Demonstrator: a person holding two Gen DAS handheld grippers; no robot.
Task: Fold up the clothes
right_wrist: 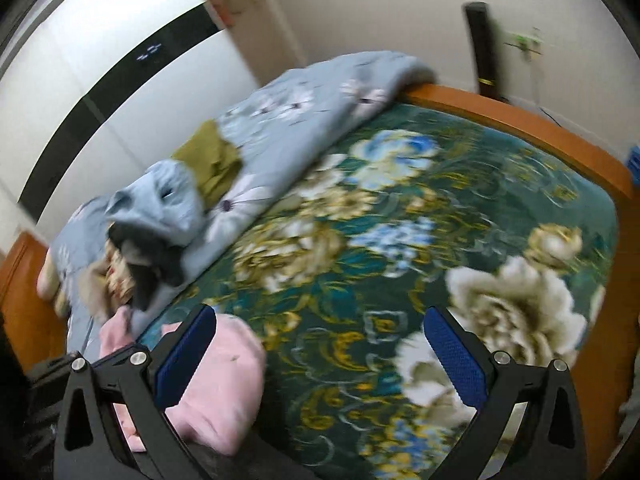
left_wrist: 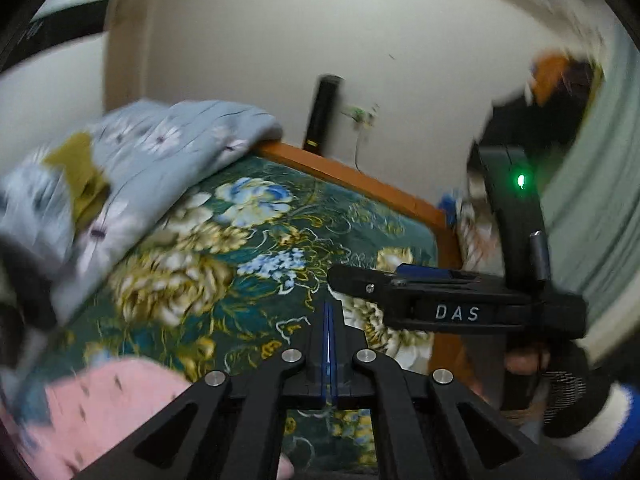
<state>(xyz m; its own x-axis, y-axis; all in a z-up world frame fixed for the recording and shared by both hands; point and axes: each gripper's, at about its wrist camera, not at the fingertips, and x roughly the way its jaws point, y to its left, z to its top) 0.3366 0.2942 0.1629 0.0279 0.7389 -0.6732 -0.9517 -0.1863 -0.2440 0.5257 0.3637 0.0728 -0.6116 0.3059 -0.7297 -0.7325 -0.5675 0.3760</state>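
Clearly, the pink garment (right_wrist: pixel 216 380) is seen bunched on the bed (right_wrist: pixel 400 280), low and left of both grippers. The right gripper (right_wrist: pixel 320 364), fingers spread and empty, is judged nearer; the left gripper (left_wrist: pixel 329 356) is pressed closed on nothing.

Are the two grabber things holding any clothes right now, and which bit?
No. The left gripper is shut with nothing between its pads. The right gripper is open and empty; the pink garment just lies on the bed.

Cream wall (left_wrist: pixel 260 32); orange bed frame (right_wrist: pixel 520 120)
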